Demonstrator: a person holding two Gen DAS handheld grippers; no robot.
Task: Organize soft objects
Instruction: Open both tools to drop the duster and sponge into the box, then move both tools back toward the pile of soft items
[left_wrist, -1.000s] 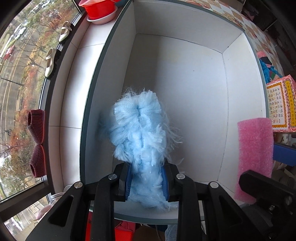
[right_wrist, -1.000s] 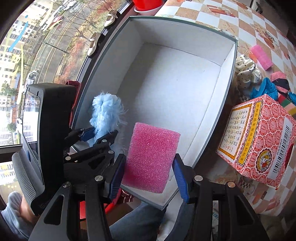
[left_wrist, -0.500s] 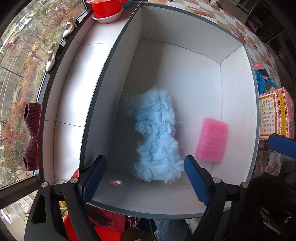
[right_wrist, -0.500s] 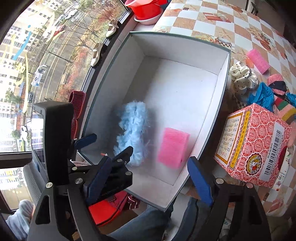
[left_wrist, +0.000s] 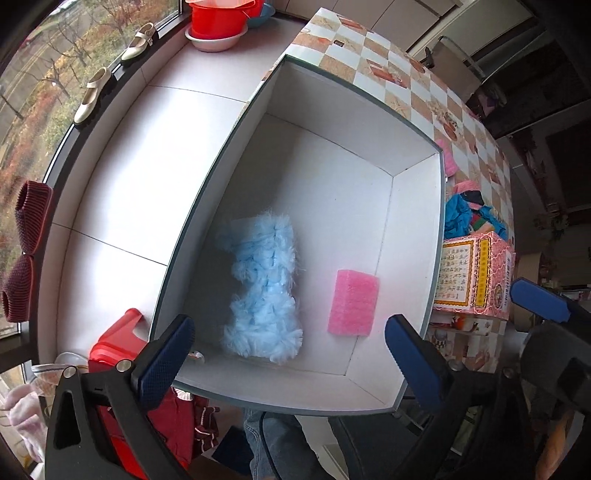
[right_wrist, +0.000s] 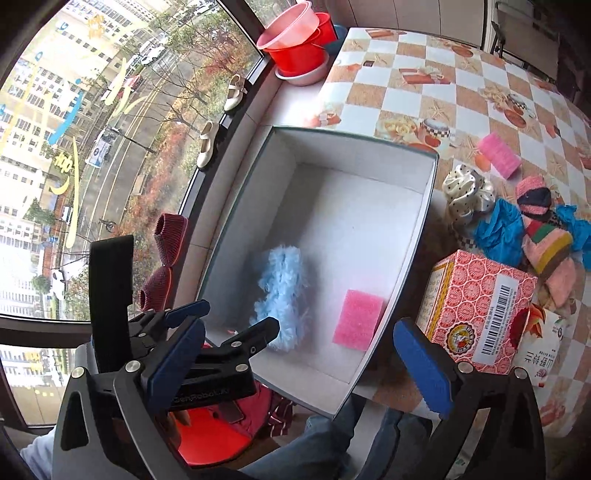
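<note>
Presently both sets of jaws are opening and stand wide, with nothing between the blue pads. The left gripper (left_wrist: 288, 354) hangs above the near end of the white box (left_wrist: 417, 229), clear of its contents; the right gripper (right_wrist: 299, 365) hangs beside it, equally empty-handed.

On the box floor lies the fluffy blue duster head (left_wrist: 264, 286), a long, shaggy, fibrous strip, lengthwise along the box near the left wall. Just beside it, apart, lies the pink foam block (left_wrist: 354, 302), a flat, coarse-celled rectangle near the right wall. The box is rigid card, white inside with a dark rim.

A second ago the left jaws were clamped on the duster head and the right jaws flanked the foam block; both items have since been let go and rest on the box floor, with both grippers higher.

On the checked worktop (right_wrist: 461, 96) to the right sit a patterned red carton (right_wrist: 480, 310) and a heap of socks and cloths (right_wrist: 535, 229).
</note>
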